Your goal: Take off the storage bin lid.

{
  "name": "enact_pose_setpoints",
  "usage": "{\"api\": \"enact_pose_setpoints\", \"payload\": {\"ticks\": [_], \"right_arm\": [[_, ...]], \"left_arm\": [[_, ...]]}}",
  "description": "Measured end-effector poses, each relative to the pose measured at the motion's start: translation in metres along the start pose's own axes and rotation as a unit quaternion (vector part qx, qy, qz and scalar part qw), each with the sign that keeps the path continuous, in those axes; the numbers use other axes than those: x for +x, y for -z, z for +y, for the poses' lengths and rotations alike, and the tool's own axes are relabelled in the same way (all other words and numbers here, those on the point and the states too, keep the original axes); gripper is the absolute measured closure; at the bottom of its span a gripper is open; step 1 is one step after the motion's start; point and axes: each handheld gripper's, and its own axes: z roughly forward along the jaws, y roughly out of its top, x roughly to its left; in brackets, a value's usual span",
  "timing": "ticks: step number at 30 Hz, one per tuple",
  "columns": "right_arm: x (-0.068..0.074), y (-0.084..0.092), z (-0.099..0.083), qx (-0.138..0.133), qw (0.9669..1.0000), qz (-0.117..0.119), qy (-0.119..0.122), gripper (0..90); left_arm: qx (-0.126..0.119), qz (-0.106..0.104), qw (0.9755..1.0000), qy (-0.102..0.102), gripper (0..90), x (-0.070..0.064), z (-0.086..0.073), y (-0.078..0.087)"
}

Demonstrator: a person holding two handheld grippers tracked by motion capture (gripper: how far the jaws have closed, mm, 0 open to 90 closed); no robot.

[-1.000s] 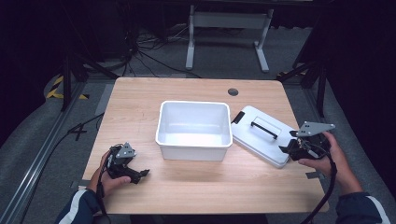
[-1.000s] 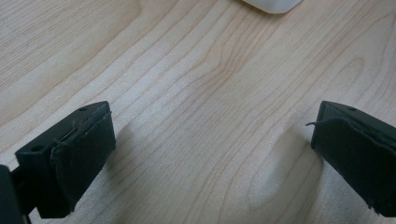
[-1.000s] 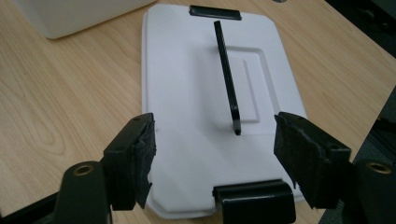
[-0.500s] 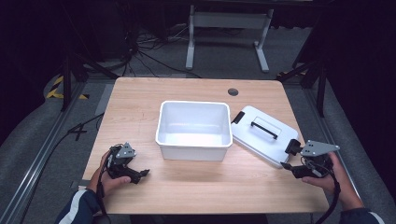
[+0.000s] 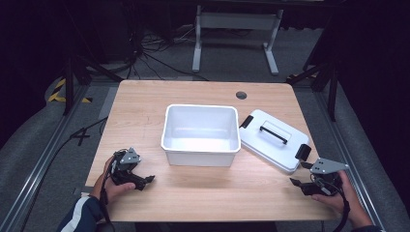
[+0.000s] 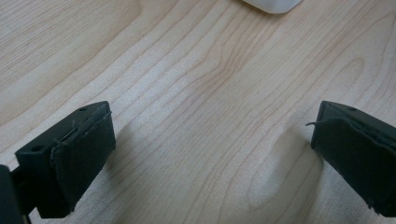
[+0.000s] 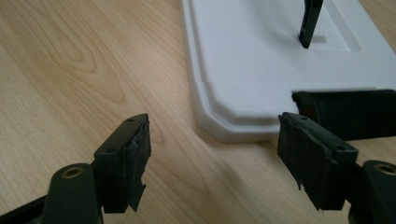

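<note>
Lowered my right gripper (image 5: pixel 300 184) off the lid (image 5: pixel 273 139) to the surface (image 5: pixel 203 191), jaws just opening, released; left gripper (image 5: pixel 145 180) released too.

Each hand-held gripper, left (image 5: pixel 145 180) and right (image 5: pixel 297 182), has a black body topped by a grey three-cornered plate and trails a black cable. The black jaws carry frayed black foam pads (image 7: pixel 140 144) and round screw holes. The left forearm wears a dark blue sleeve with white stripes (image 5: pixel 80 217).

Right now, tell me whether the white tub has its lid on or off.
Off. The tub stands open-topped and looks empty; its lid lies flat on the table beside it.
</note>
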Motion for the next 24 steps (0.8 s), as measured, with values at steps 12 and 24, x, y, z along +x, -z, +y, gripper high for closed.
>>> {"api": "enact_pose_setpoints", "payload": {"ticks": [12,24], "right_arm": [[-0.002,-0.014,-0.029,-0.026,0.9962,0.015,-0.082,20.5],[-0.005,-0.015,-0.03,-0.021,0.9946,0.028,-0.098,20.2]], "left_arm": [[0.0,0.0,1.0,0.0,0.2,0.0,0.0,0.0],[0.0,0.004,1.0,0.004,0.3,-0.001,0.0,0.0]]}}
